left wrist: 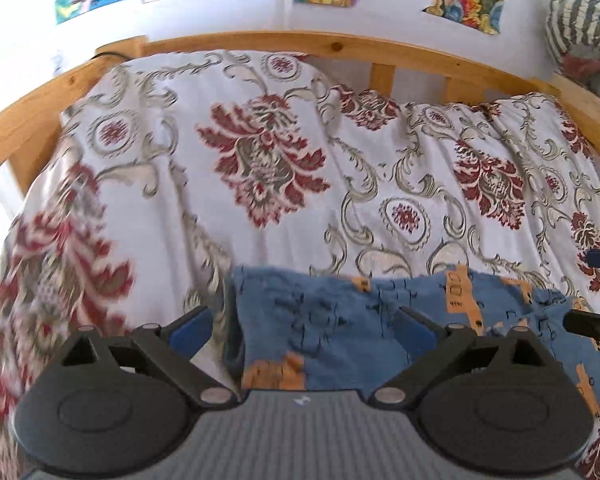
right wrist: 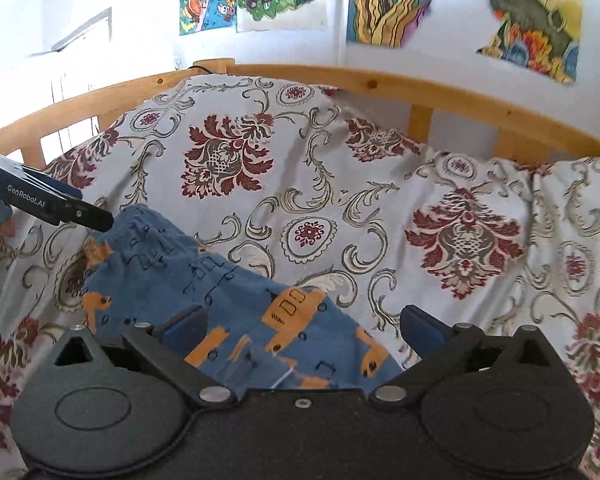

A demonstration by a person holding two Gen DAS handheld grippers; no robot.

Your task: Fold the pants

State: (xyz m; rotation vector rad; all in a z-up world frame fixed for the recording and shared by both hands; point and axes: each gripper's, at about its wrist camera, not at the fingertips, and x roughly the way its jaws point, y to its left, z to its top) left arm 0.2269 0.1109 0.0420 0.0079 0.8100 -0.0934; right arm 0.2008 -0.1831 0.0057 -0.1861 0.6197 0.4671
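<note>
While both claws were spread wide and empty, the left claw [left wrist: 304, 330] and right claw [right wrist: 302, 326] were held above the blue pants [right wrist: 204, 292], laid folded on the patterned bedspread [right wrist: 380, 200]; little folding seemingly remained.

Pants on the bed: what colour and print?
Blue pants with orange vehicle shapes and dark outlines; right wrist view shows them best.

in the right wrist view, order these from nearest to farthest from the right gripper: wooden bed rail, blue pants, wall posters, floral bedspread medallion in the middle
1. blue pants, lying just beyond and under the open right gripper, low and left.
2. floral bedspread medallion, mid-bed, past the pants.
3. wooden bed rail, along the far edge of the bed.
4. wall posters, on the wall above the rail.
</note>
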